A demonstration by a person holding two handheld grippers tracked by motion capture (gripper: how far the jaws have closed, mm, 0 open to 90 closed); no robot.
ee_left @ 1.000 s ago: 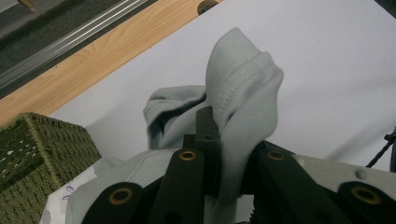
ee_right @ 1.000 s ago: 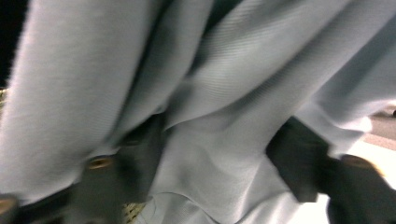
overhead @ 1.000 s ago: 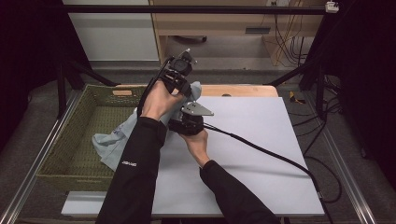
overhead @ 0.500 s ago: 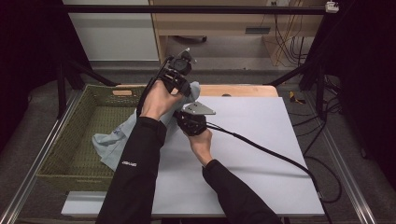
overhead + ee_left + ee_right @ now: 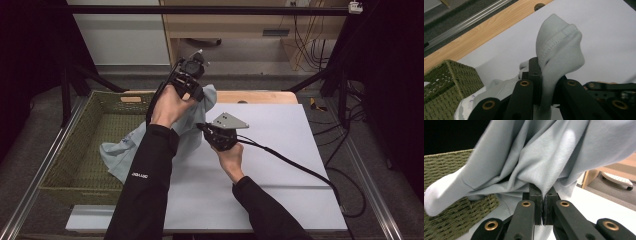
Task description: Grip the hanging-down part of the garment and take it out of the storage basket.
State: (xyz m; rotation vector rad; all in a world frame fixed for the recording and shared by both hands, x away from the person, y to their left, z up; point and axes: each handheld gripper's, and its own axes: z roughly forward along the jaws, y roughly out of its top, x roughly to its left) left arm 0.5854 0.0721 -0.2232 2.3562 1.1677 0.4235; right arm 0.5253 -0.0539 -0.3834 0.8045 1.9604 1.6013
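Between both grippers' closed jaws sits the pale cloth (image 5: 541,165), pinched.

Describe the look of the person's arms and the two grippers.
Both arms wear black long sleeves; the left sleeve has small white lettering. The left gripper and right gripper are black with brass-coloured pivot rivets. A grey three-cornered plate tops the right one, and a black cable trails from it.

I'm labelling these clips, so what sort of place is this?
Probably a lab or workshop recording bench: a white-topped table with a wooden edge, a black metal frame overhead, and loose cables by the wooden furniture behind.
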